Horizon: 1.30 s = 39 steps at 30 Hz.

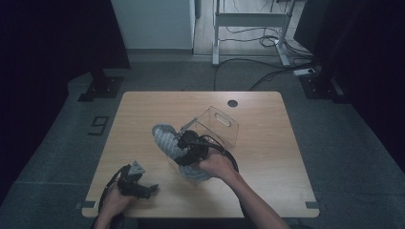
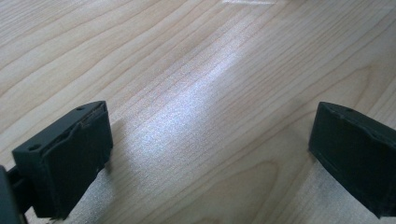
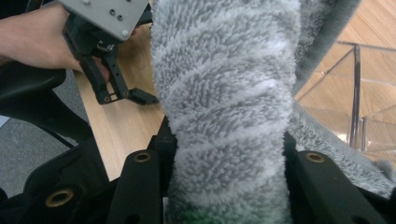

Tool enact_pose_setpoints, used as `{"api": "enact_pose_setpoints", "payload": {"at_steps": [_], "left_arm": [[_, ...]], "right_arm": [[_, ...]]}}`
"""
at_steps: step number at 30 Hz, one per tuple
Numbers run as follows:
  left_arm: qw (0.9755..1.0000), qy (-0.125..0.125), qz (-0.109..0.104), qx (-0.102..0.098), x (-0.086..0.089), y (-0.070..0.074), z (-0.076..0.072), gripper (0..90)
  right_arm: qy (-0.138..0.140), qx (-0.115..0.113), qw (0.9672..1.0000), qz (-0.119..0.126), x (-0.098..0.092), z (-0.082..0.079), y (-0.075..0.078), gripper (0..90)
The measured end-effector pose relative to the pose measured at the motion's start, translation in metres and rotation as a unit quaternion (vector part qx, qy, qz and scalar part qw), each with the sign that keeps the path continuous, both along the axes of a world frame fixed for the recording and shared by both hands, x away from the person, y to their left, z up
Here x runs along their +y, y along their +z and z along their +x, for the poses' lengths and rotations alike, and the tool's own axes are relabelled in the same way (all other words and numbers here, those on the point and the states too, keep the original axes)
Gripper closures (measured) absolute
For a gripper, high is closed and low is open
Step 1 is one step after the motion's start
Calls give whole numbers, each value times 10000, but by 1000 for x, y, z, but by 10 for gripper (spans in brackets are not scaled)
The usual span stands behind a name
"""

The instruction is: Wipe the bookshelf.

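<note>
right gripper view has the right gripper [image 3: 229, 154] clamped on a fluffy grey slipper [image 3: 229, 88] beside the clear box [image 1: 217, 126]. soft, light, squashy, so mid-body grip looks fine. left gripper [image 2: 205, 154] open, idle.

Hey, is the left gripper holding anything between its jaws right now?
No, the left gripper stands open with only bare wooden table between its jaws.

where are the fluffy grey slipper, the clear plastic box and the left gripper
fluffy grey slipper [image 3: 226, 93], right gripper view, middle of its striped pile
clear plastic box [image 1: 221, 125], high view, its top panel by the handle slot
left gripper [image 1: 152, 189], high view, between its open jaw tips
</note>
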<state>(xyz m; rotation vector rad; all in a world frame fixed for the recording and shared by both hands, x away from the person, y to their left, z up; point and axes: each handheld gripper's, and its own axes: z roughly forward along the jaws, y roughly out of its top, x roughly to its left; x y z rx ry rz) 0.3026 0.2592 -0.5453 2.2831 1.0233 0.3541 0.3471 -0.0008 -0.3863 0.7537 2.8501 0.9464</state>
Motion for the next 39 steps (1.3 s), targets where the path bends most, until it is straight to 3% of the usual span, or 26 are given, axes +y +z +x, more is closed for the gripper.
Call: {"api": "enact_pose_setpoints", "payload": {"at_steps": [21,39], "left_arm": [[10000,24,5,8,0,0,0,0],[10000,57,5,11,0,0,0,0]], "right_arm": [[-35,-123,9998,118,-37,-29,-19,590],[-94,-151,9998,84,-47,-40,-60,626]]}}
